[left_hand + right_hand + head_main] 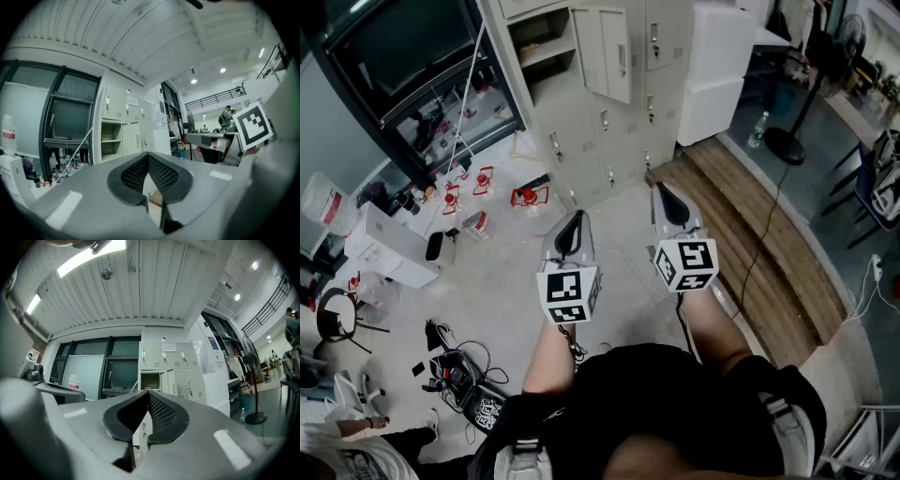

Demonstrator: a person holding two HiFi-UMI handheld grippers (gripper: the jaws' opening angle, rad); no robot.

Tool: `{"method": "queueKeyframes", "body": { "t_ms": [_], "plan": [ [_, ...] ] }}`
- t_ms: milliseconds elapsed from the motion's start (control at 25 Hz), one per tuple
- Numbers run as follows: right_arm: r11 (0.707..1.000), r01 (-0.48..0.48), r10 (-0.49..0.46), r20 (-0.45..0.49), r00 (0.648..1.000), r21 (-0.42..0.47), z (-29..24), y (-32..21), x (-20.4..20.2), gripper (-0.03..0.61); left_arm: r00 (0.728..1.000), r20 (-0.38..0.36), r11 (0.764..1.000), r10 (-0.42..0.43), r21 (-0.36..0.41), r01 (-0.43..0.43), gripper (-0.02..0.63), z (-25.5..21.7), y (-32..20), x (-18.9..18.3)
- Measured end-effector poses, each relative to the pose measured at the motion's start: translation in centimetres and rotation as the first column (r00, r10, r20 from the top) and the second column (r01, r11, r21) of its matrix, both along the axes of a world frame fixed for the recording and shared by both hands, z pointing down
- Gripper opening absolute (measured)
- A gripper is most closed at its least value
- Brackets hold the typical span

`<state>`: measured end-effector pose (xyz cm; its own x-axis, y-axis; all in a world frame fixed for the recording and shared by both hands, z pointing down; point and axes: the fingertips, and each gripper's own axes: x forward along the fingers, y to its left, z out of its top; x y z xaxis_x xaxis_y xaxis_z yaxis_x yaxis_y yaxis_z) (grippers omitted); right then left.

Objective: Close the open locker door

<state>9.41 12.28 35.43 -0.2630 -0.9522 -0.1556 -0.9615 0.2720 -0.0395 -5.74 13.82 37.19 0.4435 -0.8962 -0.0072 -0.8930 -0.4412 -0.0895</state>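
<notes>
While the left gripper [577, 220] and right gripper [664, 190] are pressing their jaws together on nothing, the locker door [612, 54] is hanging open at twelve o'clock, well apart from both.

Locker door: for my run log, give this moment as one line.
stage: pre-contact | locker door: open, untouched | left tongs: shut, empty | right tongs: shut, empty

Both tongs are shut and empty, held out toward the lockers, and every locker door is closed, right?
Not every door: the head view shows one locker door standing open. The rest holds: left tongs and right tongs are shut and empty, held out toward the lockers.
</notes>
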Motion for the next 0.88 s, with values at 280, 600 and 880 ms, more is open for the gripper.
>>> {"method": "queueKeyframes", "body": {
  "t_ms": [280,600,880],
  "plan": [
    [1.000,-0.004,0.004,-0.003,1.000,-0.004,0.5,-1.3,-2.2,0.011,1.000,-0.010,1.000,0.008,-0.001,-0.008,0.000,-0.2,-1.7,-2.1],
    [1.000,-0.022,0.022,-0.025,0.999,-0.002,0.4,-2.8,-5.0,0.011,0.999,-0.035,1.000,0.030,-0.001,-0.030,0.000,-0.2,-3.8,-5.0],
    [0.998,-0.050,0.050,0.014,0.999,-0.028,0.9,-3.8,-8.6,0.011,0.996,-0.046,0.997,0.077,-0.002,-0.077,0.000,0.1,-5.3,-8.8]
  ]
}}
